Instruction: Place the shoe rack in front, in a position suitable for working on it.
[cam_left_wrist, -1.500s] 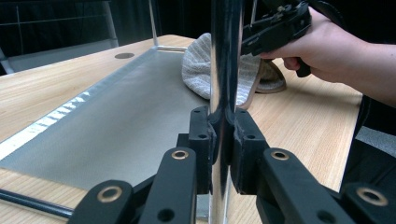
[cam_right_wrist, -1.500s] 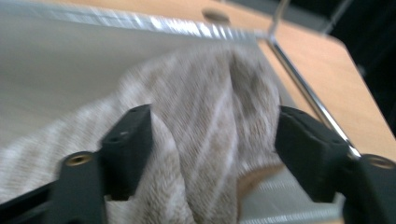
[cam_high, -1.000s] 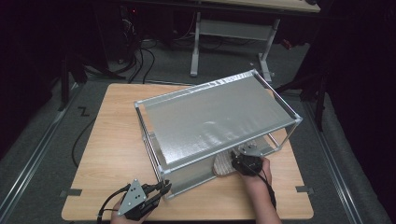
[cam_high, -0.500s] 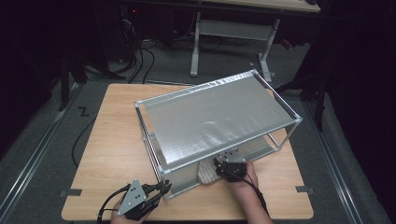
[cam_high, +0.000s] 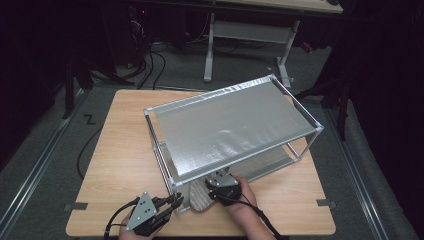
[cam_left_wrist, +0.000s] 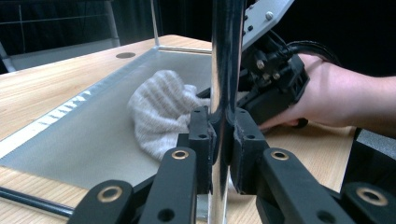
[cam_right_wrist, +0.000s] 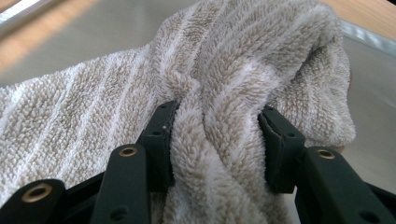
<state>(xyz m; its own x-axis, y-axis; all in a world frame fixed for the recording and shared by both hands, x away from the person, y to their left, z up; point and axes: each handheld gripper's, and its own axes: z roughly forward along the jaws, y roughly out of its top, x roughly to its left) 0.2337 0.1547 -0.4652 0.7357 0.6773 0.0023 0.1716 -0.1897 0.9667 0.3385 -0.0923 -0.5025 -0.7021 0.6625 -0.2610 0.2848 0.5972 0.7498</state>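
Observation:
A silver two-tier metal rack (cam_high: 230, 125) stands on the wooden table (cam_high: 120, 150). My left gripper (cam_high: 177, 201) (cam_left_wrist: 219, 135) is shut on the rack's near corner post (cam_left_wrist: 226, 56). A beige striped towel (cam_high: 197, 197) (cam_left_wrist: 159, 112) (cam_right_wrist: 224, 70) lies bunched on the lower shelf (cam_left_wrist: 93, 130) close to that post. My right gripper (cam_high: 211, 190) (cam_right_wrist: 215, 140) reaches under the top shelf. Its jaws have just been closing, and both pads press into a thick fold of the towel between them.
The top shelf overhangs the right gripper and hides most of the lower shelf in the high view. A desk frame (cam_high: 250, 35) and cables (cam_high: 150, 60) sit on the floor beyond the table. Tape marks (cam_high: 75, 206) lie by the table's near edge.
My right gripper has slid left along the lower shelf with the towel, toward the near corner post. The left gripper has stayed on the post.

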